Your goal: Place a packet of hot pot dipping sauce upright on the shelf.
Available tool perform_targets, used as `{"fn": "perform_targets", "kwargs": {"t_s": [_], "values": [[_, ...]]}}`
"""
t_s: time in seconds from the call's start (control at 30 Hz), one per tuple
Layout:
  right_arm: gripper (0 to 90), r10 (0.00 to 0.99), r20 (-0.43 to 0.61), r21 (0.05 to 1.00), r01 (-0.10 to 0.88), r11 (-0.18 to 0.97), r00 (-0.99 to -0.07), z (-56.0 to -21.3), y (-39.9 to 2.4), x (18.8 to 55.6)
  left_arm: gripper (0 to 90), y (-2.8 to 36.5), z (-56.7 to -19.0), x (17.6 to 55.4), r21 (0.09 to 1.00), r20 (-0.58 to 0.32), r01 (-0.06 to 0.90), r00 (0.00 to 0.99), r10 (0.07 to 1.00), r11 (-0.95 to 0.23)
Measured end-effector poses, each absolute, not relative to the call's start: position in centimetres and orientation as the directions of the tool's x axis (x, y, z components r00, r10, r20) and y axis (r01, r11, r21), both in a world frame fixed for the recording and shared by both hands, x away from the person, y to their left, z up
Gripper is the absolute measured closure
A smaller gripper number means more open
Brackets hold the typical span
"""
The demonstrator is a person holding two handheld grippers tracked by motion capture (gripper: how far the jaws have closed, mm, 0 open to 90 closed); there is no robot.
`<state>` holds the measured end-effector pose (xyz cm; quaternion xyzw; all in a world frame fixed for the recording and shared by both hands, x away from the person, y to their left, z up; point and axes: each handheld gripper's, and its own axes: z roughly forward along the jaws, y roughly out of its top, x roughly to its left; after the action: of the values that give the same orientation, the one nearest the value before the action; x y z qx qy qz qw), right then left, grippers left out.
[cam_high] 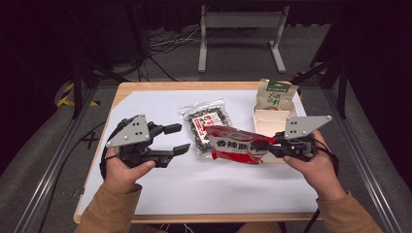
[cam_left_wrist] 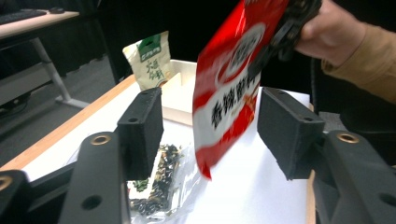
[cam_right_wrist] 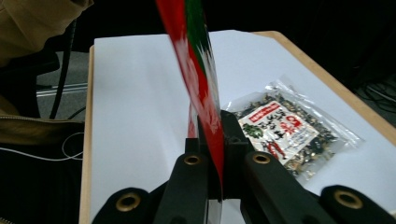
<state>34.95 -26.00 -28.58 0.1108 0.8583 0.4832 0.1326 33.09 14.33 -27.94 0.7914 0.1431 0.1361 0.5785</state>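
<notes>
Step in hand: the red snack bag (cam_high: 236,144) is being carried, lifted clear of the table, probably toward the cardboard box (cam_high: 268,121) just behind the right gripper.
Right gripper (cam_high: 268,145): pressed together on 1 edge of the red bag, which sticks out ahead of the jaws toward the left gripper.
Left gripper (cam_high: 179,139): spread, nothing pinched. In the left gripper view the red bag hangs in line with the gap between its pads but well ahead of them.
Next move, as a guess: the bag gets swung over the box and let go inside. The tan pouch (cam_high: 275,95) already stands at the box's far end, so the near part should be aimed for.
Also around: 1 clear packet of dark bits (cam_high: 206,125), lying flat just ahead of the left gripper.
Surface: a wooden table (cam_high: 160,86) covered by a white sheet (cam_high: 218,179).
Room: dark, grey floor, cables and a metal frame (cam_high: 240,34) seen beyond the table.
</notes>
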Motion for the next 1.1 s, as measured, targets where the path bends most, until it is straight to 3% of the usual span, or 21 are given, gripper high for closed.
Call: {"fn": "perform_targets", "kwargs": {"t_s": [0.77,1.1], "values": [[89.3,0.454,-0.192,0.858,0.076,0.509,-0.87,-24.5,-30.7,38.1,21.5,15.7,-29.9,35.1,0.948,0.023,0.125,0.889,0.457,-0.292],[89.3,0.489,-0.193,0.863,0.09,0.498,-0.85,-24.2,-32.2,40.0,16.3,16.4,-31.0,36.0,0.927,-0.019,0.218,0.84,0.542,-0.306]]}}
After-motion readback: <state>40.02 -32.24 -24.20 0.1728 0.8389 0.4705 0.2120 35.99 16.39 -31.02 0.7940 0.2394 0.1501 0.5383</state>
